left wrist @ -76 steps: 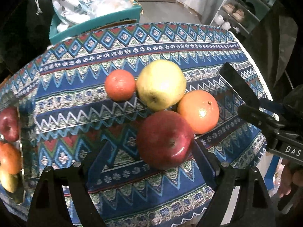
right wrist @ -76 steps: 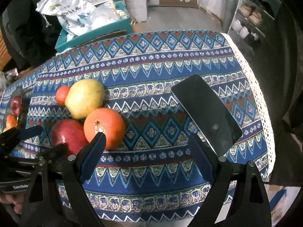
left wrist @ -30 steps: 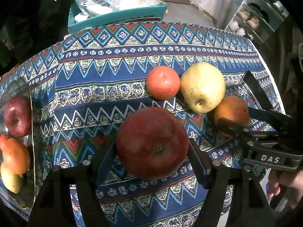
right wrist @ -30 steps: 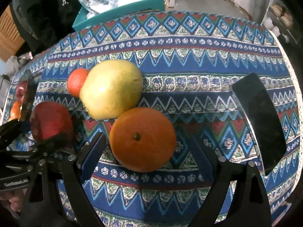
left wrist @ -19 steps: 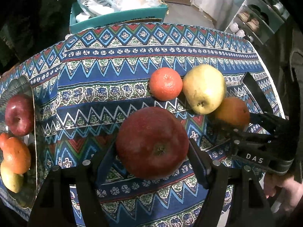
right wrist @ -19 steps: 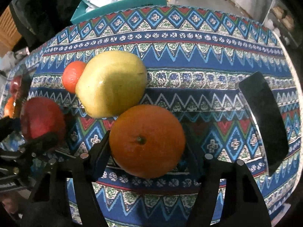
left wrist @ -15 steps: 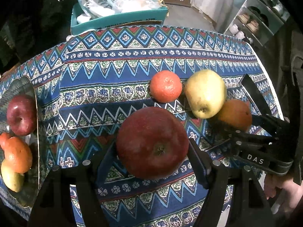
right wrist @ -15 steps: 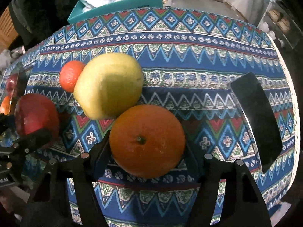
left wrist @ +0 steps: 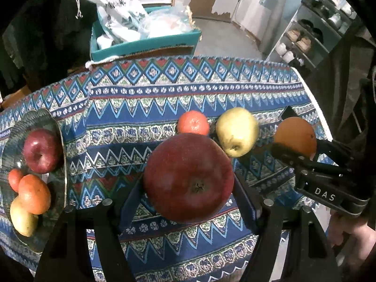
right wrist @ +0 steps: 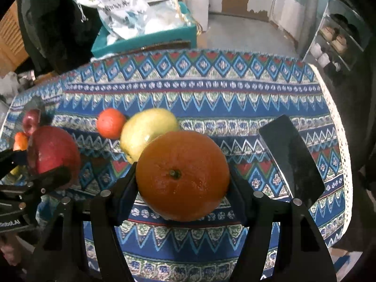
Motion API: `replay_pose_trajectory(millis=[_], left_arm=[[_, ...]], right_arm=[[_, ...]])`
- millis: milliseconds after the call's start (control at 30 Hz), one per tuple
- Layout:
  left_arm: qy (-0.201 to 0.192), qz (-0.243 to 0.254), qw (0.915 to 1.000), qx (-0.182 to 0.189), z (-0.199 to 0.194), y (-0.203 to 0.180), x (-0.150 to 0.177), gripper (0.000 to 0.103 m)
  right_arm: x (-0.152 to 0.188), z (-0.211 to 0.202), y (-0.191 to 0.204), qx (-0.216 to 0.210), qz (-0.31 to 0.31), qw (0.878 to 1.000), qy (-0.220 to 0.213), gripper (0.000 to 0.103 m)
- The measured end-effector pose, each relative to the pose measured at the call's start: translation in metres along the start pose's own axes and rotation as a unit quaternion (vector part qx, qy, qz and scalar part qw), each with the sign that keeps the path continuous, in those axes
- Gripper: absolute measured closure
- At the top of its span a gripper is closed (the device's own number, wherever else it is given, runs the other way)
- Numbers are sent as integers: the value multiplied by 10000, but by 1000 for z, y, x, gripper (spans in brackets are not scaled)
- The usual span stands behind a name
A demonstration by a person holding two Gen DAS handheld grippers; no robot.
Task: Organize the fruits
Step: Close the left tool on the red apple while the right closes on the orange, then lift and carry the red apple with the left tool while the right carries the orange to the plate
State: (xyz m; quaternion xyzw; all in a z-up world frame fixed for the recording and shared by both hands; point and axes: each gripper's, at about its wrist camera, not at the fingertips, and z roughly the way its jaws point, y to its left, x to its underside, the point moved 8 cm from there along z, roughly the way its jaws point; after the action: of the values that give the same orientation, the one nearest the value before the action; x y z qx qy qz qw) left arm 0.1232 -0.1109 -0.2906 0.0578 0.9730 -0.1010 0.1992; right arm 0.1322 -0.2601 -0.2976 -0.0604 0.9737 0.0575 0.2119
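Observation:
My left gripper (left wrist: pixel 188 188) is shut on a big red apple (left wrist: pixel 188 178) and holds it above the patterned tablecloth. My right gripper (right wrist: pixel 182 183) is shut on a large orange (right wrist: pixel 182 175), lifted off the cloth; it also shows in the left wrist view (left wrist: pixel 295 136). A yellow-green apple (left wrist: pixel 236 131) and a small tangerine (left wrist: pixel 192 122) lie together on the cloth beyond both grippers. A glass plate (left wrist: pixel 58 136) at the far left holds a red apple (left wrist: pixel 40 151), an orange (left wrist: pixel 34 193), a small tangerine and a yellow fruit (left wrist: pixel 22 218).
A black phone (right wrist: pixel 291 157) lies on the cloth near the table's right edge. A teal box (left wrist: pixel 145 42) with white bags stands behind the table. A shoe rack (left wrist: pixel 312 25) is at the back right.
Both grippers have risen with their fruit: the red apple and the orange are lifted off the cloth. The right gripper closed on the orange about a second ago.

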Motion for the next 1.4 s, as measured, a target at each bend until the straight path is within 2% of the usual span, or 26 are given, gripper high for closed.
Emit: replay_pose_trajectory(millis=[400,900,1400], left_arm=[[-461,13,9989,36,-47,2,-11,28],[-1184,82,9929,27,-112,10,-28,28],[-1767,0,9841,-151,-161,35,-37,28]], right_arm=[[-27,-52,15,-168,-25,9974,-698,34],[-57,-114,44,-326,-194,9889,-1438,34],[-82,-144,96,-595,-484,9799,-1844,34]])
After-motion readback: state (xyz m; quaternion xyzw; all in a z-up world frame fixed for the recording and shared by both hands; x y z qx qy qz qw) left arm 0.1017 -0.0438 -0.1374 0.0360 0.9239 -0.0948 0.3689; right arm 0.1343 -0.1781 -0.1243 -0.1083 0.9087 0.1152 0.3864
